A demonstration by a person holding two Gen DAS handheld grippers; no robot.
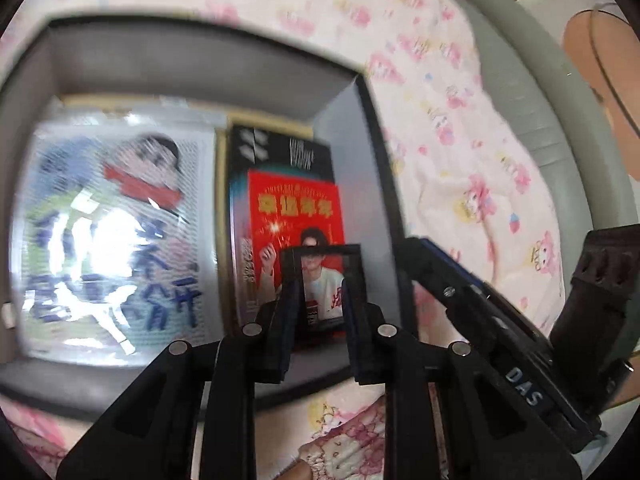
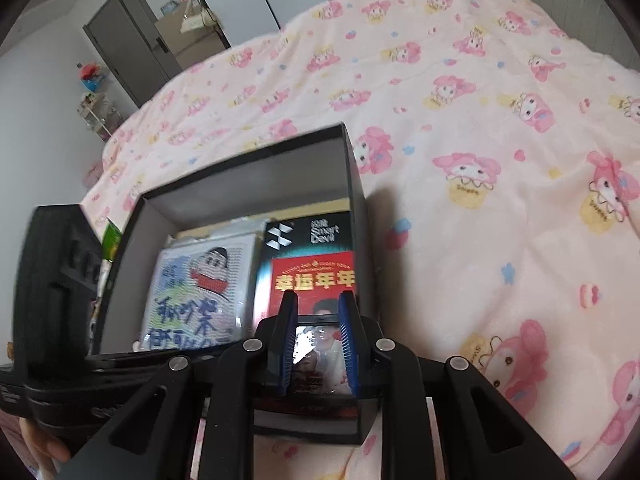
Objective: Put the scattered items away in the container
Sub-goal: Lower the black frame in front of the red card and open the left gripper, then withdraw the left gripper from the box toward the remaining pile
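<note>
- Left gripper: jaws narrow, a small black-framed photo card between them; grip unclear.
- Right gripper: narrow, nothing visibly gripped.
- Card is over the right side of the black open cardboard box, above the red printed pack.
- Risk: a loose pinch could drop the card onto the pink cartoon blanket.

A: What covers the bed?
B: A pink cartoon-print blanket.
A: And behind it?
B: A grey door in a white wall; a cluttered shelf nearby.
</note>
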